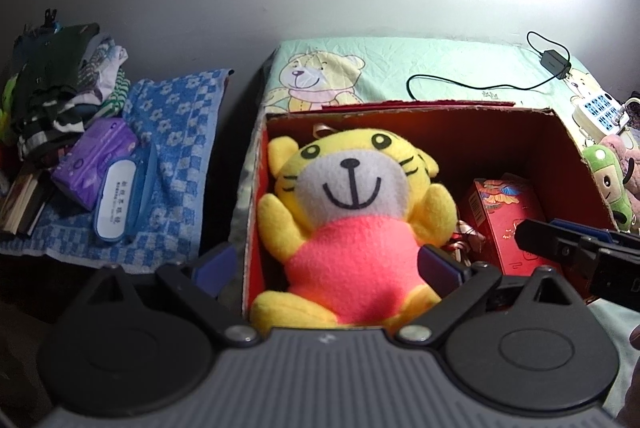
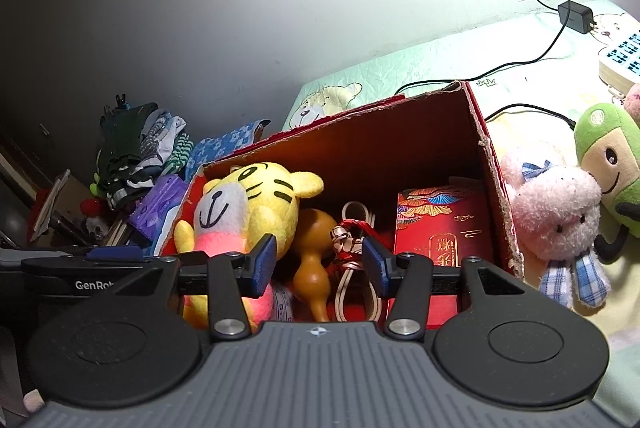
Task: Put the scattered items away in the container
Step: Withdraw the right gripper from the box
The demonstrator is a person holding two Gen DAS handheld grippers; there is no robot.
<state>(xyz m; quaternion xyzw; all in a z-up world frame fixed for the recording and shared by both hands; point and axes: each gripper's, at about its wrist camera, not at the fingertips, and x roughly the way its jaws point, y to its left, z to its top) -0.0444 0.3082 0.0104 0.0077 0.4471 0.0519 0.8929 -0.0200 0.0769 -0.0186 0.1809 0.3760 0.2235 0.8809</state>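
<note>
The yellow tiger plush (image 1: 352, 212) lies in the red cardboard box (image 1: 560, 132), lower centre, between the wide, unclamped left gripper (image 1: 326, 262). The right gripper (image 2: 318, 260) stands half-spread, empty.

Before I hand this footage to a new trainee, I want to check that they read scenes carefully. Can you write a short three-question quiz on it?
1. True or false: the yellow tiger plush lies inside the red cardboard box.
2. Which soft toy lies closest to the box's outer wall in the right wrist view? A) pink bunny plush B) green plush C) a brown bear
3. Is anything clamped between the pads of the right gripper?

Key
1. True.
2. A: the bunny lies right beside the wall, the green plush behind it.
3. No: its jaws stand apart over the box, above the gourd and the looped cord.
</note>
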